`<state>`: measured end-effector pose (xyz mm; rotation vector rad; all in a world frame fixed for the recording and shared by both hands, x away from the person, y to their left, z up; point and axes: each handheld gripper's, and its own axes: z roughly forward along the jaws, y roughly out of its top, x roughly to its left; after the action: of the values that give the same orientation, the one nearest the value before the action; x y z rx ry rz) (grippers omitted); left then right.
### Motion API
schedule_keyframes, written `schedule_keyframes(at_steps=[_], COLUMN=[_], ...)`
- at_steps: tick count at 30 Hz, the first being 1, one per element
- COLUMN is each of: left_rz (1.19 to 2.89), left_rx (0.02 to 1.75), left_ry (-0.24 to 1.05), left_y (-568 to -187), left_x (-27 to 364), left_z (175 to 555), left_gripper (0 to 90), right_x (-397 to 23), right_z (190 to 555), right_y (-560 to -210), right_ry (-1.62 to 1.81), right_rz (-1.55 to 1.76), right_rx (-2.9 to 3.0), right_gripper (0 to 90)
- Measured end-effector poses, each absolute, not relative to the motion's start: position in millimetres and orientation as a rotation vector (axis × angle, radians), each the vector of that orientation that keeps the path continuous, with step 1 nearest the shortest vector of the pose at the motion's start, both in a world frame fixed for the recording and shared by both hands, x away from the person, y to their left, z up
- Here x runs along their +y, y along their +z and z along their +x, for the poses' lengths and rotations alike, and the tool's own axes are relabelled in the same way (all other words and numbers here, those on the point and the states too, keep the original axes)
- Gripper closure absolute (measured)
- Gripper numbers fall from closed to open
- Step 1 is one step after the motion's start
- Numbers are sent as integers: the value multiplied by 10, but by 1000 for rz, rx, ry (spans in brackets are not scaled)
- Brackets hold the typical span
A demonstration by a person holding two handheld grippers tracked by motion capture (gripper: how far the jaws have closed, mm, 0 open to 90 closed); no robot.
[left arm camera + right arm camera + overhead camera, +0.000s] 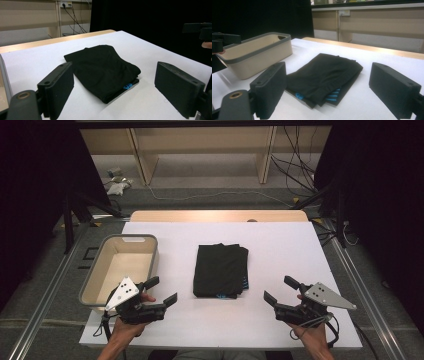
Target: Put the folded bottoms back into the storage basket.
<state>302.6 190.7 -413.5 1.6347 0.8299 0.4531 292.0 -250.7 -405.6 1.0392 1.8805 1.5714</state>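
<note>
Both hands come in low from six o'clock in the high view, forearms angled inward; the left tongs (166, 291) sit at about seven o'clock on the white surface (280, 245), jaws spread wide and pinching nothing, pointing toward two o'clock; the right tongs (281, 291) mirror them at about five o'clock, jaws likewise spread and empty, pointing toward ten o'clock. Each hand wraps its handle from below, grey plate tilted on top. Dead centre lies the folded black garment (221, 270), flat on the surface, a strip of blue showing at its near edge; it sits between the two tongs, well apart from both. In the left gripper view the garment (105, 71) lies framed beyond the open jaws; same in the right gripper view (324, 75), blue stripes peeking out underneath. The beige bin (95, 270) stands at nine o'clock, just beside the left hand.
</note>
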Motion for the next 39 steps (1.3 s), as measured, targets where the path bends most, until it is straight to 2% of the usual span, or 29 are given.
schedule_keyframes(at_steps=[10,19,23,30,39], left_rz=[1604,1582,1606,1571,1662], left_rx=[896,968,1010,1085,1108], left_ry=[407,303,304,196,152], left_y=[-4142,-4163,-4188,-4242,-4322], left_x=[1912,1913,1860,1805,1665], left_z=[3081,3149,3195,3292,3374], left_gripper=[154,154,155,157,157], right_x=[-2487,-2487,-2514,-2594,-2685], right_z=[2936,2981,3029,3171,3378], right_y=[-4059,-4046,-4041,-4060,-4088], right_ry=[1583,1568,1547,1502,1478], right_rz=[1035,1027,1026,1054,1112], right_rx=[1897,1899,1902,1892,1889], right_gripper=[153,149,151,149,148])
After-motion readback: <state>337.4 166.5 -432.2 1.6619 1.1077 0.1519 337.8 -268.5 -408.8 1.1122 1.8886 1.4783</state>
